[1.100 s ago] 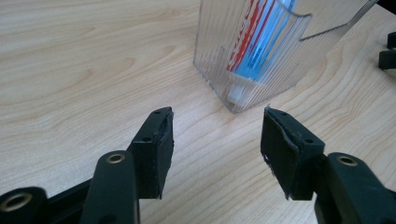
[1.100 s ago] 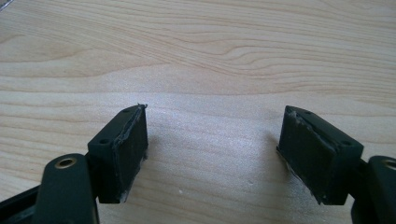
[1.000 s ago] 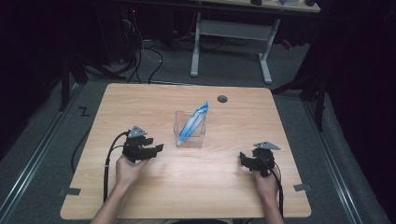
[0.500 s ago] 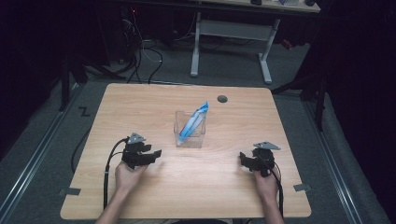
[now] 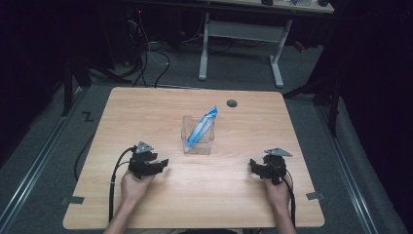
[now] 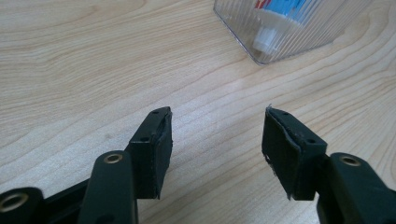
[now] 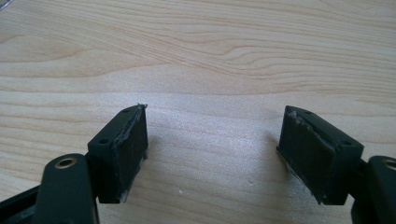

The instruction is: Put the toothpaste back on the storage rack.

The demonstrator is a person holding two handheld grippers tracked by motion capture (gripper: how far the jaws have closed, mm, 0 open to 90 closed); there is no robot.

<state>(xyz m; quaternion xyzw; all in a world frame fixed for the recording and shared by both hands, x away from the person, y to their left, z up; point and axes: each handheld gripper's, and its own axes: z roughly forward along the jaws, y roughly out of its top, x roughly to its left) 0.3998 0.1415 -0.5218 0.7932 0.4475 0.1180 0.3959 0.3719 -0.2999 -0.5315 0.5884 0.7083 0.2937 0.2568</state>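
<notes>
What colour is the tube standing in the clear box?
The tube is blue and white with a white cap, leaning in the clear box; the left gripper view shows it best.

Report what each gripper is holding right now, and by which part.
Nothing is held. The left gripper and the right gripper both stand open over bare table; the toothpaste tube leans in its clear container, untouched.

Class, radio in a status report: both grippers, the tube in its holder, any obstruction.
Left hand-held gripper open, empty. Right hand-held gripper open, empty. Blue-and-white tube leaning, cap down, in clear ribbed plastic box. Wooden table bare between.
</notes>
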